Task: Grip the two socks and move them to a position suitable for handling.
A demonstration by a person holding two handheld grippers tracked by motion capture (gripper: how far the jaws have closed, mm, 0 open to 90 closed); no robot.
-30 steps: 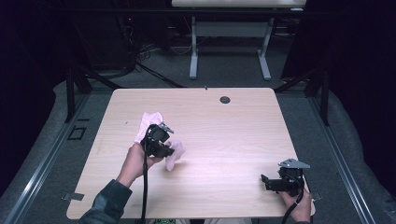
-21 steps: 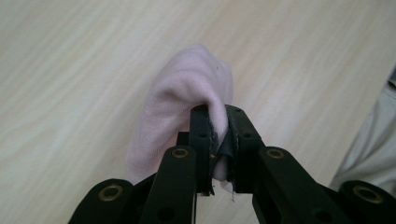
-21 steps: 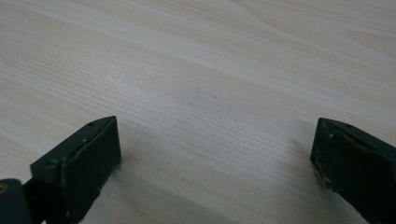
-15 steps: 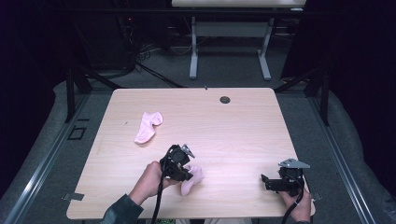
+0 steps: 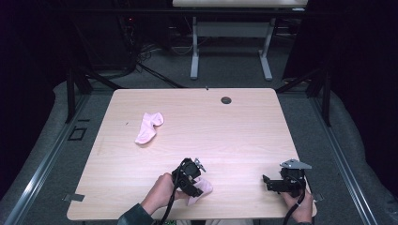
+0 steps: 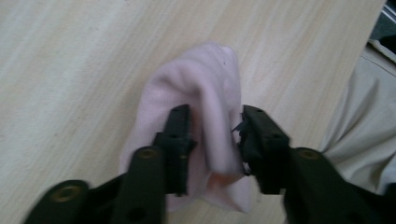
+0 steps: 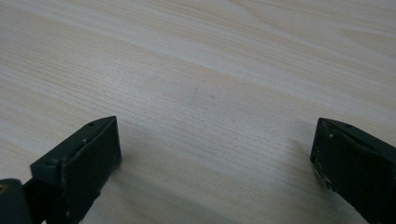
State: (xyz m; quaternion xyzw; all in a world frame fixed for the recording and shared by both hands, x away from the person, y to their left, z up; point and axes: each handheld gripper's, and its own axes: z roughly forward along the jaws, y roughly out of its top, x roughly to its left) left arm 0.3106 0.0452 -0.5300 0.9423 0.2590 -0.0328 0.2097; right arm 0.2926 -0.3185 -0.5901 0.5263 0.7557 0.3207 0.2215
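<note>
Two pink socks are on the light wood table (image 5: 244, 136). One sock (image 5: 148, 127) lies flat at the back left. The other sock (image 5: 202, 190) is near the front edge, bunched up, with my left gripper (image 5: 193, 185) shut on it. In the left gripper view a fold of this sock (image 6: 210, 93) is pinched between the two black jaws of the left gripper (image 6: 214, 135), and the rest rests on the wood. My right gripper (image 5: 266, 183) sits at the front right, held by a hand. Its jaws stand wide apart over bare wood, so the right gripper (image 7: 215, 154) is open.
A dark round cable hole (image 5: 226, 100) sits near the table's back edge. The person's beige trousers (image 6: 364, 107) show past the front edge, close to the held sock. Another table's white legs (image 5: 195, 51) stand on the floor behind.
My left gripper carried one sock from the back-left spot, where the other stays, toward the front middle, then a little nearer and to the right. The right gripper has not moved.
</note>
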